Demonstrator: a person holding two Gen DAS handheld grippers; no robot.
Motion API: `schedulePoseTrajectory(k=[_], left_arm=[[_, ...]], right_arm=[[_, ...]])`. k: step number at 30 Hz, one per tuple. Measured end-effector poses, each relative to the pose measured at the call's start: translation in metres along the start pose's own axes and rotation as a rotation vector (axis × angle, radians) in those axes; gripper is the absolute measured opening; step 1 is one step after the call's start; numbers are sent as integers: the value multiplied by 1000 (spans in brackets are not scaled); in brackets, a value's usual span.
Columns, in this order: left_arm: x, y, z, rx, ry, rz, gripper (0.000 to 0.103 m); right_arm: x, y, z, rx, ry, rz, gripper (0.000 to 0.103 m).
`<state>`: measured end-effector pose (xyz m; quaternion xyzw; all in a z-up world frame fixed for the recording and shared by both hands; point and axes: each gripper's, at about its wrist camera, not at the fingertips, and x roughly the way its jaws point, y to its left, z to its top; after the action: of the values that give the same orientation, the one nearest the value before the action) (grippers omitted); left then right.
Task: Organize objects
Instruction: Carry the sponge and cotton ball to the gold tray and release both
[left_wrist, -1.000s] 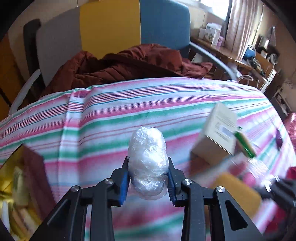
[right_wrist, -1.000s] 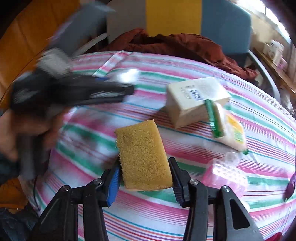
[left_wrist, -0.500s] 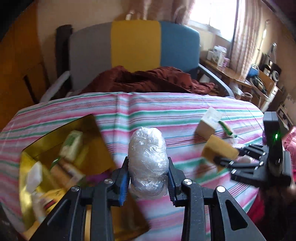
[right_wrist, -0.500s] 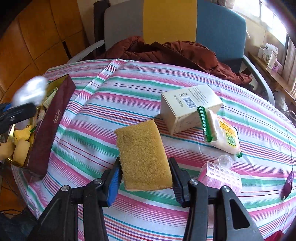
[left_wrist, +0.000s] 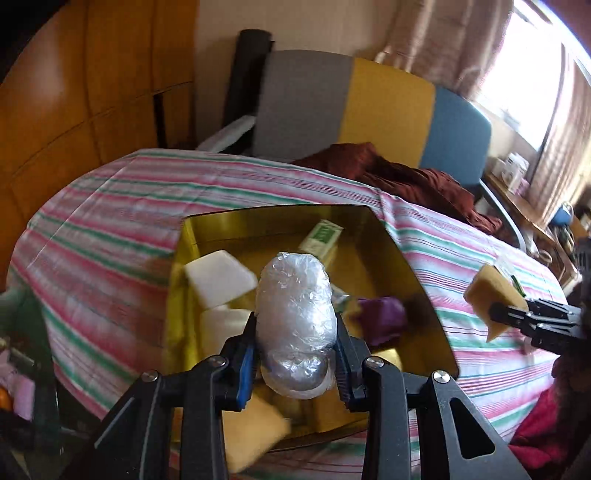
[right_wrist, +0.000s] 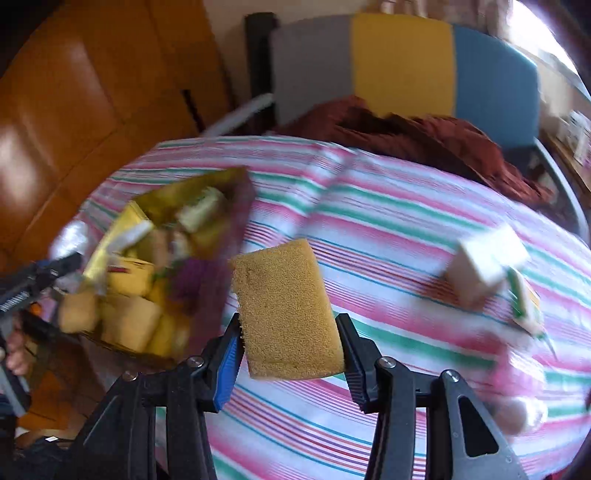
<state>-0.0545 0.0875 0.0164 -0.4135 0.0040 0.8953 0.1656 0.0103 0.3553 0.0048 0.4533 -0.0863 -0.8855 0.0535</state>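
My left gripper (left_wrist: 294, 363) is shut on a clear plastic-wrapped bundle (left_wrist: 293, 310) and holds it above the gold box (left_wrist: 388, 236), which holds several items: white blocks, a green-white carton, a purple thing. My right gripper (right_wrist: 288, 356) is shut on a yellow sponge (right_wrist: 286, 308) and holds it above the striped tablecloth (right_wrist: 388, 236), just right of the gold box (right_wrist: 236, 181). The right gripper and its sponge (left_wrist: 495, 291) show at the right in the left wrist view. The left gripper shows at the left edge of the right wrist view, blurred.
A beige carton (right_wrist: 484, 266) and a green-edged packet (right_wrist: 524, 299) lie on the cloth at the right, with a pink container (right_wrist: 517, 376) nearer. A grey, yellow and blue chair (left_wrist: 369, 107) with a dark red garment (left_wrist: 399, 177) stands behind the table.
Both grippers have swung left toward the gold box. The left one with the bundle now hangs over the box; the right one with the sponge has come up beside it.
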Motion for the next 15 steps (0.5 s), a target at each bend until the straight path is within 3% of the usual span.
schedulePoseTrajectory(k=[9, 11, 12, 15], left_arm=[[13, 39, 7, -73, -5, -17, 36], [15, 43, 7, -80, -5, -18, 36], [15, 45, 7, -82, -7, -20, 36], [19, 52, 2, -81, 1, -22, 36]], right_arm=[[43, 72, 70, -18, -9, 48, 50], [57, 79, 88, -15, -23, 10, 60], [63, 80, 94, -5, -21, -10, 72], [74, 77, 93, 33, 1, -33, 77]])
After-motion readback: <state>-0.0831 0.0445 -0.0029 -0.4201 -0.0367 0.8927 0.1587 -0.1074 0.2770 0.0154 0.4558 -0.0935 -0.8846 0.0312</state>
